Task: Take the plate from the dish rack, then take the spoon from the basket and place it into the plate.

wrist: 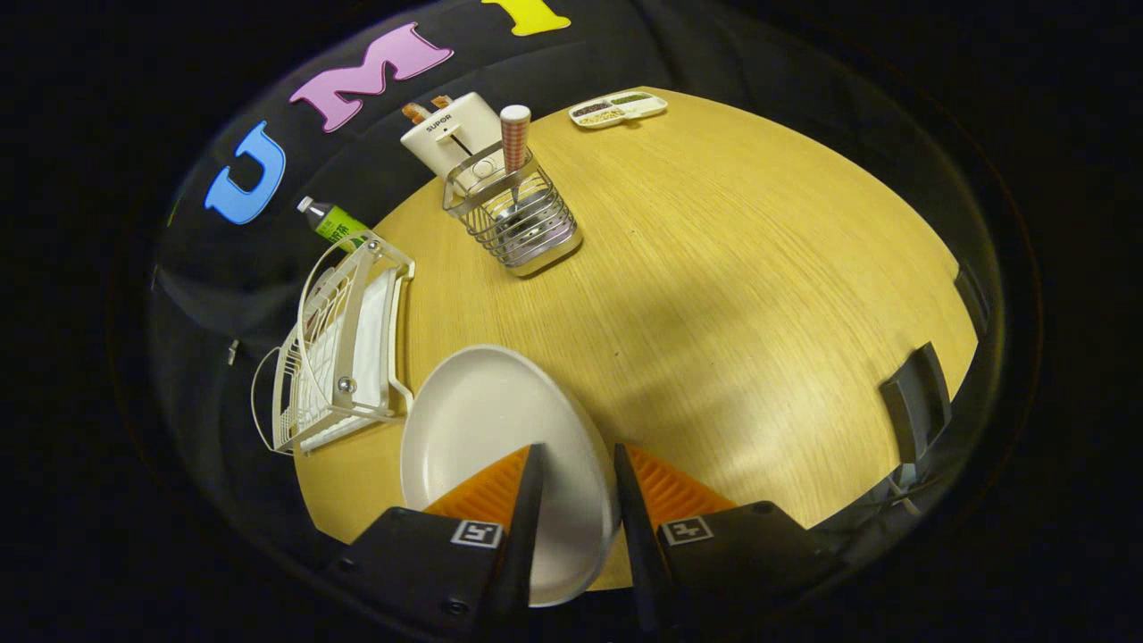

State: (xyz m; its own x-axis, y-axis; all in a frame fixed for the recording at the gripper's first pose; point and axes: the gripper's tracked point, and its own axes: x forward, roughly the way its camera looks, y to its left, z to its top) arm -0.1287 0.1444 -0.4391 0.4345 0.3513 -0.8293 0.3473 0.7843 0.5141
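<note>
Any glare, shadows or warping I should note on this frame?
Gripper view: strong fisheye bowing, so the table edge curves; a soft sheen on the wood ahead of the tongs; shadow falls across the table beyond the plate; focus is sharp from the plate to the basket; the surroundings are dark.

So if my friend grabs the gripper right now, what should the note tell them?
Gripper: fingers open, either side of the plate's rim, not clearly pressing on it.
Plate: white, out of the dish rack, on the table beside the rack, partly between the fingers.
Spoon: upright in the wire basket, beyond the plate, checked handle sticking up.
Done: plate taken from the rack.
Left: back off the plate, reach to the basket, lift the spoon by its handle, lay it in the plate.
</note>
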